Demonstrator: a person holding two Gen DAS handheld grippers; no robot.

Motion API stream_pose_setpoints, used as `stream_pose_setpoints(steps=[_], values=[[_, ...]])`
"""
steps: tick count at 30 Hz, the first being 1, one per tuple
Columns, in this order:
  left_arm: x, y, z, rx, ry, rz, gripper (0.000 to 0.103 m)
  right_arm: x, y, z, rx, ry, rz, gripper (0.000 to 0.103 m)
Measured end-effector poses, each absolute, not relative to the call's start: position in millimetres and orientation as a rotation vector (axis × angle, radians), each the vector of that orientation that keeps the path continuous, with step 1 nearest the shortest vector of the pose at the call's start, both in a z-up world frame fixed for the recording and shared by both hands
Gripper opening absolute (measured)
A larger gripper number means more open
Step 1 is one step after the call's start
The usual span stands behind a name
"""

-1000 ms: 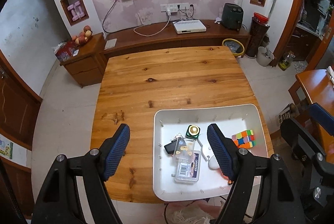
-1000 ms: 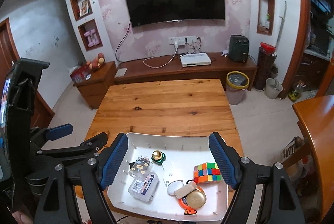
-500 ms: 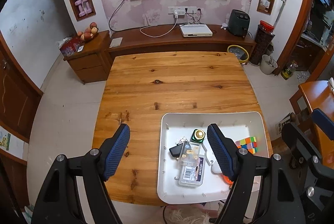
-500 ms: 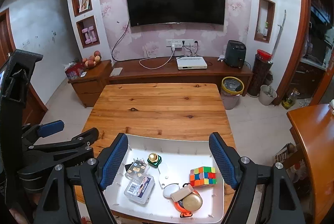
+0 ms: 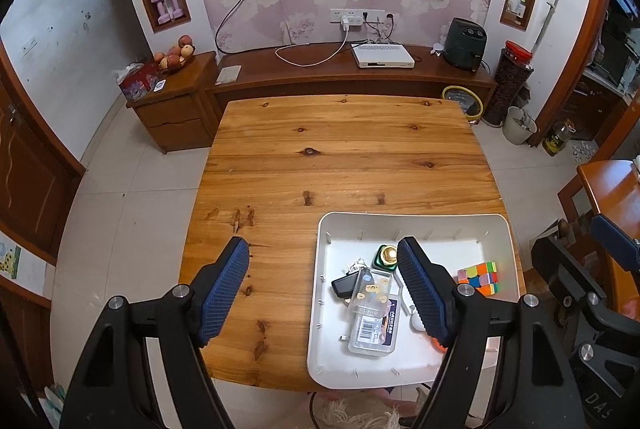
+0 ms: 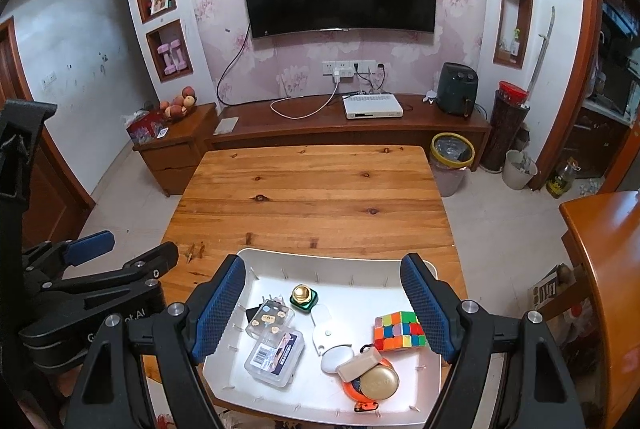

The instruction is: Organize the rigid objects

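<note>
The surface is knotty pine-coloured wood with a soft satin sheen. On it, the tray looks like smooth white plastic, matt inside. The clear boxes in it are glossy transparent plastic with paper labels. The puzzle cube has shiny coloured plastic faces. The small bell-shaped piece shows polished brass-like metal on a green base. The round disc has a dull golden metallic look. Both grippers' jaws carry blue pads of finely dimpled rubbery texture on matt black frames with bright metal bolts.

One white tray, two clear boxes, one puzzle cube, one wooden table.
</note>
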State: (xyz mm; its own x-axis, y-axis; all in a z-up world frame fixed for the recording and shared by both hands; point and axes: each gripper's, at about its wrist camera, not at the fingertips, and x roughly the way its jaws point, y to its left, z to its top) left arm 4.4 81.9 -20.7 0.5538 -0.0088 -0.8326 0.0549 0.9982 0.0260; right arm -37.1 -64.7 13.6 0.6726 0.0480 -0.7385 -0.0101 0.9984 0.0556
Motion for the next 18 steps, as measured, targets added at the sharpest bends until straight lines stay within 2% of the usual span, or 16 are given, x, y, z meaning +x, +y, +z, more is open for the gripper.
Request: stream_pose_setpoints(steps=[18], values=[[0.7, 85.9, -22.4, 0.047, 0.987, -0.036, 0.079, -38.5, -67.2, 7.9, 0.055, 0.854, 0.038, 0.081]])
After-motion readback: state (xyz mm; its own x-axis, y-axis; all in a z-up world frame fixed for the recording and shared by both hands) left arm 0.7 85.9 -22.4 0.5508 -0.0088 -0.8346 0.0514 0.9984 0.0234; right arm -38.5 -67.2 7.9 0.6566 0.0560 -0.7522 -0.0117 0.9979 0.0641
